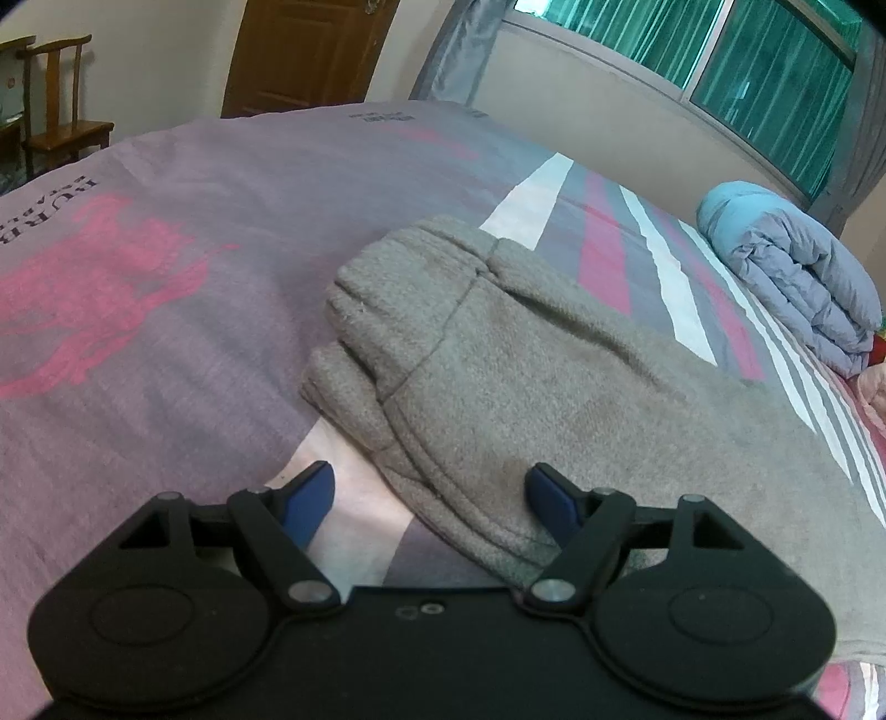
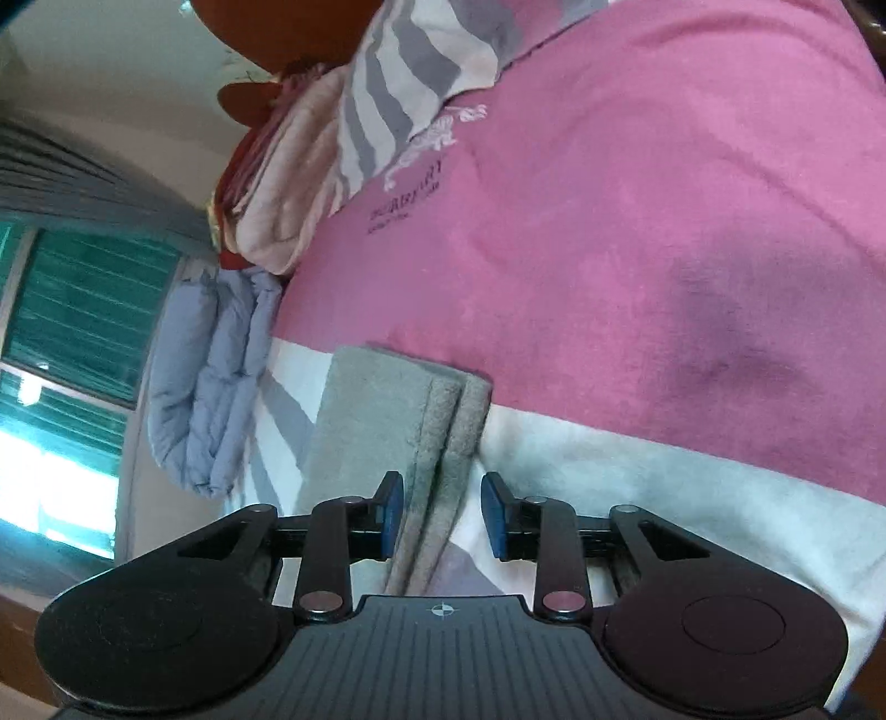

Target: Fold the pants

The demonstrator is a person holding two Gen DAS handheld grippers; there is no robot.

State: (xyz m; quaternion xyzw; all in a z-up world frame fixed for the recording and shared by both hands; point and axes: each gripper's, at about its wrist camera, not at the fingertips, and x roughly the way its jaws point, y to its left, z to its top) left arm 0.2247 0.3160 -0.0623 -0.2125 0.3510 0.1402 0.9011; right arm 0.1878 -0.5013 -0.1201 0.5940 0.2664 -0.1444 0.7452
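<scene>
Grey fleece pants [image 1: 498, 360] lie folded lengthwise on the bed. In the left wrist view the waistband end points away from me. My left gripper [image 1: 431, 476] hovers open and wide over the near edge of the pants, one blue finger over the sheet and the other over the fabric. In the right wrist view the cuff end of the pants [image 2: 376, 410] runs between the fingers of my right gripper [image 2: 441, 482]. Its jaws stand narrow. The layered edge lies close to the left pad [image 2: 390, 515], and a strip of sheet shows beside the right pad.
The bed sheet [image 1: 166, 221] is mauve and pink with white and grey stripes. A folded pale blue quilt [image 1: 792, 277] lies by the window wall, with stacked pillows and blankets [image 2: 288, 194] beside it. A wooden chair [image 1: 55, 111] and a door [image 1: 304, 50] stand beyond the bed.
</scene>
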